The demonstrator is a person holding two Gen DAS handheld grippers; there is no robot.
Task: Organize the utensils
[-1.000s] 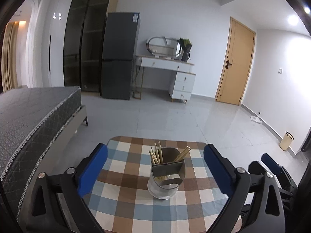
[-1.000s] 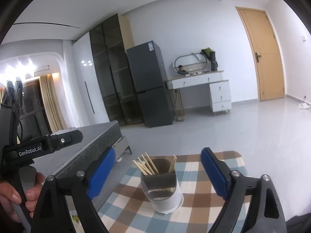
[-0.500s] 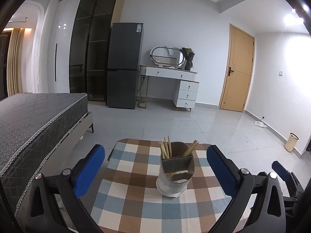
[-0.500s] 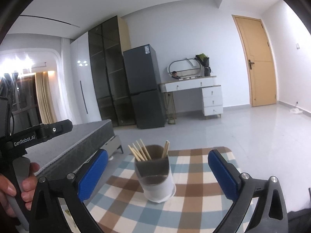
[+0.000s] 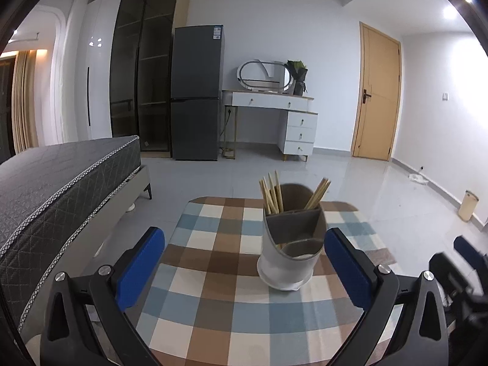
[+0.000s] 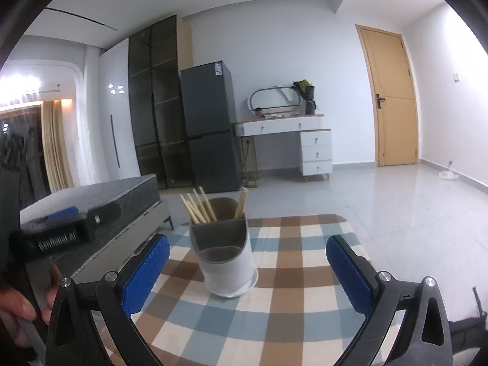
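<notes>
Item: utensil holder, white body with grey divided insert, standing upright on my checked tablecloth, toward the far right of the cloth in the left view. Contents: wooden chopsticks, a bunch leaning in the far left compartment, one or two in the far right; near compartment appears empty. Handling, by my estimate: holder light, rigid, smooth-walled and tall, so liable to tip or slide; best taken low across the white body. Chopsticks light, stiff, thin; best pinched near the upper ends. Left gripper: jaws spread wide, holding nothing, right pad just beside the holder. Right gripper: jaws likewise wide apart and empty, holder between them. Surface: small table, cloth flat. Room: grey tiled floor, bed at left, dark refrigerator, white dressing table, wooden door far right.
</notes>
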